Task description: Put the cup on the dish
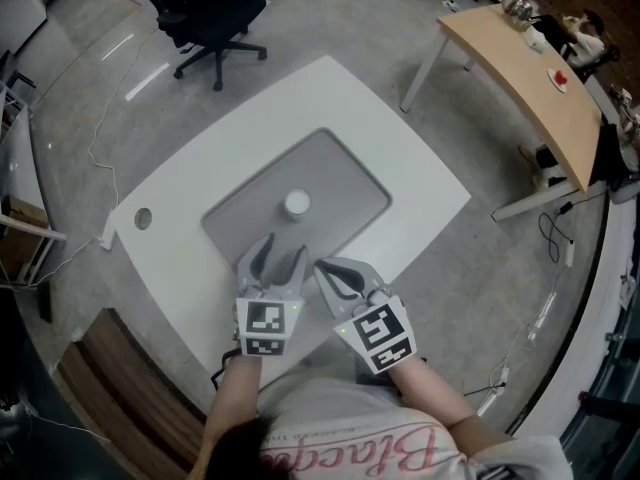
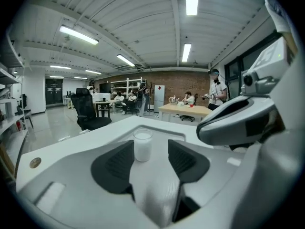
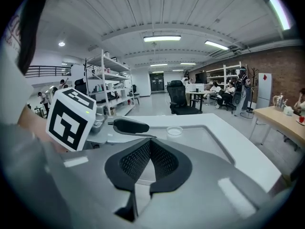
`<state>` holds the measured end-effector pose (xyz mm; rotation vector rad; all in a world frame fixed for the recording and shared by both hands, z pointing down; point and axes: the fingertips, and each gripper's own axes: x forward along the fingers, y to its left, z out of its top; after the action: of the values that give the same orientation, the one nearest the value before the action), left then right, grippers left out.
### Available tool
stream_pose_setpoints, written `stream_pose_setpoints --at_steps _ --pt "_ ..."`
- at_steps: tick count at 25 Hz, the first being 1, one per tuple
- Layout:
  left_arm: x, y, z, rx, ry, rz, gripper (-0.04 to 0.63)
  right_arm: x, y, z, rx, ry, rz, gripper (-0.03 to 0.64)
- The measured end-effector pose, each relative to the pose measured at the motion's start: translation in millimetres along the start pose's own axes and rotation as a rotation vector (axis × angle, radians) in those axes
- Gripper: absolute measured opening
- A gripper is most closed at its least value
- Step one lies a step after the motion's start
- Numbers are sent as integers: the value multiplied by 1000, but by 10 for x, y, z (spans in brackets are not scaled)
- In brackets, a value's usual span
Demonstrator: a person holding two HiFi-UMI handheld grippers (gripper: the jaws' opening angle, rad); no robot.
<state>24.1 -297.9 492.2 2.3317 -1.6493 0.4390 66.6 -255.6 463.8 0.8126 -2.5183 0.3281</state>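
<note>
Right now the small translucent white plastic cup [image 1: 297, 204] stands upright near the middle of the flat grey rectangular mat [image 1: 345, 178] on the white table top [image 1: 410, 173]. Both hand-held grippers are at the mat's near edge, short of the cup. The left gripper [image 1: 281, 254] has its 2 jaws well apart, gripping nothing; the cup shows beyond their gap. The right gripper [image 1: 342, 274] has its 2 jaws closed together, tips touching, empty.

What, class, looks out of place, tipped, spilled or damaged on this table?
Nothing stands out. The cup stands upright on the grey mat, nothing is spilled around it, and the white table looks undamaged.
</note>
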Motion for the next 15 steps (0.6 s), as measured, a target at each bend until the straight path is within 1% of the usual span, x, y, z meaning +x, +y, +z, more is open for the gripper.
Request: stream_pose_setpoints --at_steps 2,3,5,9,11,15 --pt "-187 -45 45 15 -25 -9 177 -63 112 6 3 -18 -20 1" --pt "-285 -68 66 16 -38 -15 131 -98 176 1 6 -25 -29 1" --pt "-499 -99 99 4 -64 -20 92 -164 322 -9 7 -35 -45 2" --pt "-865 -91 135 -29 -108 12 1 -298 556 42 -13 -71 -79 2" --pt "-1001 -119 169 -20 -136 10 0 -364 627 77 -31 -90 -98 2" --pt "-1243 -202 244 38 -172 -9 0 -485 738 157 -58 -121 -139 2"
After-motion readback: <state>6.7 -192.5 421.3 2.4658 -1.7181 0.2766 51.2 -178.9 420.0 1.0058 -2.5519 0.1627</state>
